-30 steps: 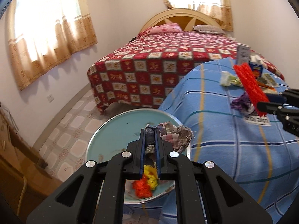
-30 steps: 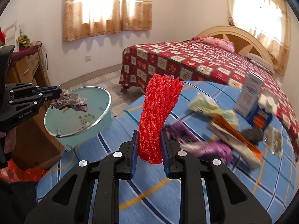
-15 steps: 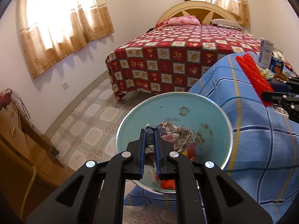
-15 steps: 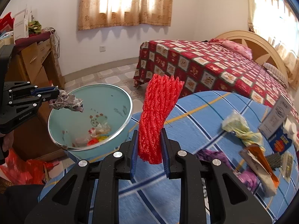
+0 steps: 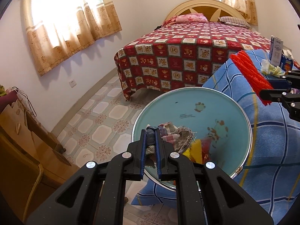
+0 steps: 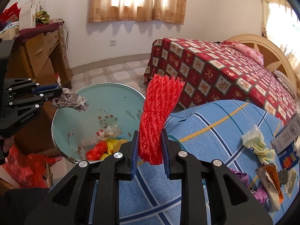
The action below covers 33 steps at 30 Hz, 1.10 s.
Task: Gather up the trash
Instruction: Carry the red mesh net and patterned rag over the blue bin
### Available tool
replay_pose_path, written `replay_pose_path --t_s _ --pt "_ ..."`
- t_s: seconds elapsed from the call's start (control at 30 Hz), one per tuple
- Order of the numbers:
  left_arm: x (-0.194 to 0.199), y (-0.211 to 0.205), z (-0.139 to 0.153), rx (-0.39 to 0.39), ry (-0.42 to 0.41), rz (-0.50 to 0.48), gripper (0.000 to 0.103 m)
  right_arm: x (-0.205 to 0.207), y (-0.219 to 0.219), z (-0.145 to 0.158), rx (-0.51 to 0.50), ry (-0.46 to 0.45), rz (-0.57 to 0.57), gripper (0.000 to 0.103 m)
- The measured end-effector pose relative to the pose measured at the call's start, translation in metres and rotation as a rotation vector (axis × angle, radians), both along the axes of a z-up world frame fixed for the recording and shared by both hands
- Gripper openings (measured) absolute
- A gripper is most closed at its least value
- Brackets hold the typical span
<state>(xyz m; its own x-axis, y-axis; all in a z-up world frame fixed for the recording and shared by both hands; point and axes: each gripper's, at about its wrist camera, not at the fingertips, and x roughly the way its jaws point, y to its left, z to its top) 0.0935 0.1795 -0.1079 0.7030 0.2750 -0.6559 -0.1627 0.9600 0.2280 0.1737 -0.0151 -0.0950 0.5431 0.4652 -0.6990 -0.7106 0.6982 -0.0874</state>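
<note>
A light blue round bin [image 5: 189, 101] [image 6: 112, 91] stands on the floor beside the blue plaid bed [image 6: 215, 123], with red and yellow wrappers at its bottom. My left gripper [image 5: 150, 133] [image 6: 59, 91] is shut on a frayed plaid cloth scrap [image 5: 172, 136] [image 6: 72, 102], held over the bin's near rim. My right gripper [image 6: 150, 131] [image 5: 270, 89] is shut on a red foam net sleeve [image 6: 159, 116] [image 5: 249, 73], held upright at the bed's edge beside the bin.
More litter lies on the blue bed: a crumpled pale wrapper [image 6: 256, 140], an orange packet [image 6: 270, 183], purple scraps [image 6: 240, 176] and cartons [image 5: 276, 50]. A red patterned bed [image 5: 187, 56] stands behind, a wooden dresser [image 6: 41, 56] at left, tiled floor [image 5: 97, 116] between.
Both grippers have swung left toward the bin, which now fills more of each view. The cloth scrap hangs over the bin's opening. The grips are unchanged.
</note>
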Motion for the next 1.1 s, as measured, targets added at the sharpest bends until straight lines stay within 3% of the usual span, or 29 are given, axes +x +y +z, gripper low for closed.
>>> replay_pose_path --t_s 1.1 --pt "0.0 0.006 -0.001 -0.013 -0.003 0.002 0.009 -0.01 0.026 -0.002 -0.018 -0.002 0.064 0.023"
